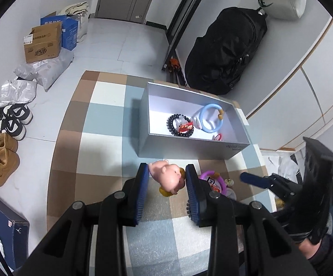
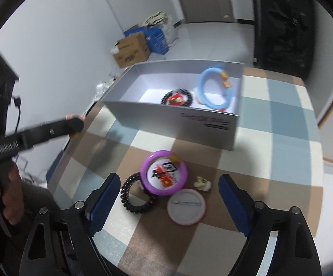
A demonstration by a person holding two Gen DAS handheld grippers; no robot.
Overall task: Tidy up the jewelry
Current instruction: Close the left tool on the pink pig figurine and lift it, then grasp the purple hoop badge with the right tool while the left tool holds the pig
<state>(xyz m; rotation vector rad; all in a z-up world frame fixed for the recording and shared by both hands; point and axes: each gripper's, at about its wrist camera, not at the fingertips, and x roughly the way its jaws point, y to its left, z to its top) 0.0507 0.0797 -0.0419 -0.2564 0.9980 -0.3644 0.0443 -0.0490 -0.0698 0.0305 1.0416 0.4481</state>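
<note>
**A:** What's the room like on your feed?

**B:** Pale tiled floor, cardboard boxes by the wall, and a low table under a brown, blue and cream checked cloth (image 1: 111, 119). On it sits the open grey cardboard box (image 1: 189, 143), already holding a black coil hair tie, a pale blue ring bracelet and small red pieces.

**A:** And what's in hand?

**B:** My left gripper (image 1: 166, 179) is clamped on a pink plastic pig figurine (image 1: 167, 178), just short of the box's near wall. I judge I'm mid-carry; next it needs lifting over that wall and letting go inside.

**A:** The other tongs?

**B:** My right gripper (image 2: 168, 197) stands wide apart, hovering over the leftovers: a purple ring bracelet (image 2: 164, 172), a black spiral hair tie (image 2: 134, 197), a round white pin badge (image 2: 186, 207) and a tiny cream charm (image 2: 202, 182).

**A:** Anything unclear?

**B:** The right view is blurred; the box's printing is unreadable, and the charm's shape I can't make out.
</note>
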